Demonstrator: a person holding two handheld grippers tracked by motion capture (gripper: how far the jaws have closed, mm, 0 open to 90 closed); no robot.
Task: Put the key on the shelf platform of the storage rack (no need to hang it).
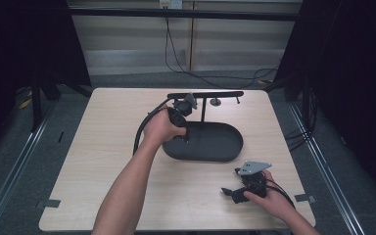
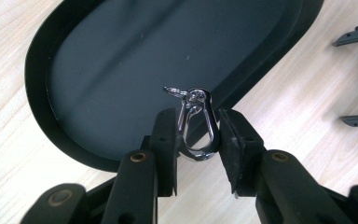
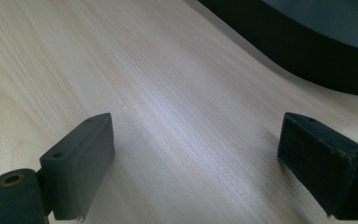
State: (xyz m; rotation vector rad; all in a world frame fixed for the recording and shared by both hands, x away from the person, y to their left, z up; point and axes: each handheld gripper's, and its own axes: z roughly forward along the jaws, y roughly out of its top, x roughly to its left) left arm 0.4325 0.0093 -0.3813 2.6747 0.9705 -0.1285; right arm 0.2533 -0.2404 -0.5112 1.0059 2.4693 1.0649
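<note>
At the centre of the high view, the left gripper point(image 1: 184, 133) hangs over the near-left rim of a black oval tray point(image 1: 215, 147), its jaws clamped on a silver snap hook point(image 2: 196, 122), seen mid-frame in the left gripper view above the tray's edge. At lower right, the right gripper point(image 1: 231, 192) rests on the wooden table point(image 1: 103, 147), jaws spread wide with nothing between them.

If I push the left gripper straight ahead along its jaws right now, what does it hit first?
Most likely the black oval tray. The left gripper, shut on the silver clasp, points over the tray's near rim at its floor; the clasp's tip would probably touch first, though depth is hard to judge.
</note>
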